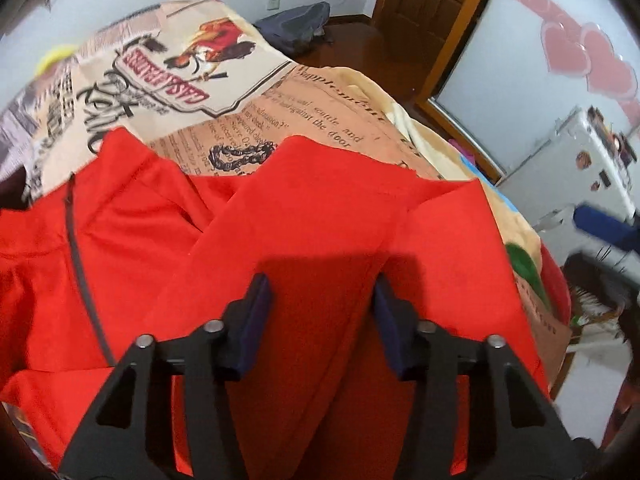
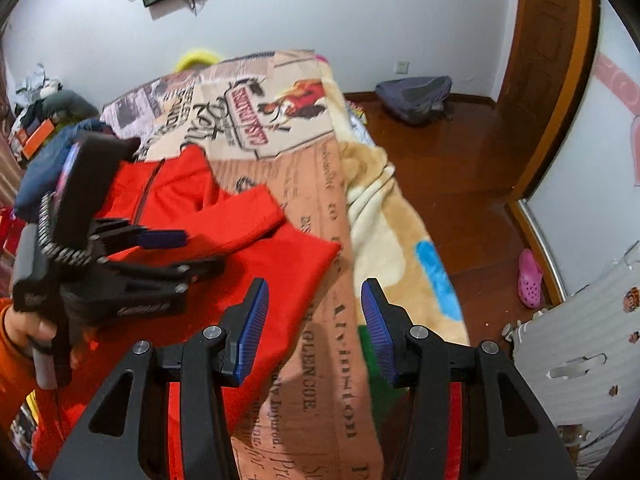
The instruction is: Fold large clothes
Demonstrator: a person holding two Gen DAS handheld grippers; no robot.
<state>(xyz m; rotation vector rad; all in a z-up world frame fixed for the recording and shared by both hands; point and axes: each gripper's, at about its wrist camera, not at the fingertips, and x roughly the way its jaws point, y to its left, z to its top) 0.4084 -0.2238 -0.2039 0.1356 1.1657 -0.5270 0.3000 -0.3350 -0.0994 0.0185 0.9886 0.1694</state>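
Black angular two-finger left gripper [image 2: 182, 250] with ribbed blue pads [image 2: 164, 239], silver pivot screws, a coiled striped cable [image 2: 60, 248]; orange sleeve [image 2: 12, 360] beside it.

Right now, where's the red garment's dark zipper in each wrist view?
Left wrist: zipper runs down the left side of the red garment, left of the jaws.
Right wrist: zipper is upper left, on the garment's far part, just right of the left gripper.
Shared landmark: the rooster print on the blanket, beyond the garment in both.
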